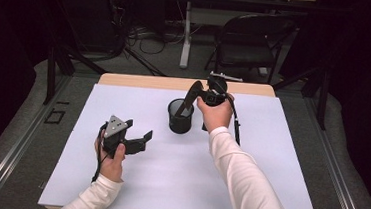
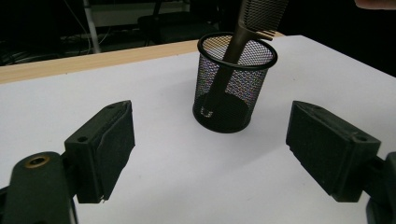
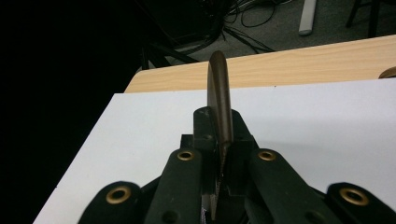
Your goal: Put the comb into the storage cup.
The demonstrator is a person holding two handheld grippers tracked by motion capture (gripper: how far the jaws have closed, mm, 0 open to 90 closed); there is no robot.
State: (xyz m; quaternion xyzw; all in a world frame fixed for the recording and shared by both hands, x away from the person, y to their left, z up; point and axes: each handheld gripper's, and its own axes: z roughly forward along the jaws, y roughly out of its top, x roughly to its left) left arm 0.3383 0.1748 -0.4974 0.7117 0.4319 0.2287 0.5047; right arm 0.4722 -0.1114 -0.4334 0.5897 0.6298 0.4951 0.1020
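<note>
A black mesh cup (image 1: pixel 180 118) stands upright on the white sheet (image 1: pixel 177 179), a little behind the middle. A dark comb (image 1: pixel 190 98) leans into it, handle end down inside the cup (image 2: pixel 233 88) and toothed end (image 2: pixel 261 11) sticking out above the rim. My right gripper (image 1: pixel 203 94) is above and right of the cup, shut on the comb's upper end; in the right gripper view the comb (image 3: pixel 219 93) stands edge-on between the closed jaws of the right gripper (image 3: pixel 219 140). My left gripper (image 1: pixel 138 132) rests at the left, open, facing the cup with nothing between the jaws of the left gripper (image 2: pixel 210 154).
The white sheet covers most of the wooden table (image 1: pixel 150 81), whose bare strip shows along the far edge. Behind the table are a black chair (image 1: pixel 254 39), a white table leg (image 1: pixel 186 34) and cables on the floor. A dark gap lies beyond the sheet's left edge (image 3: pixel 84 154).
</note>
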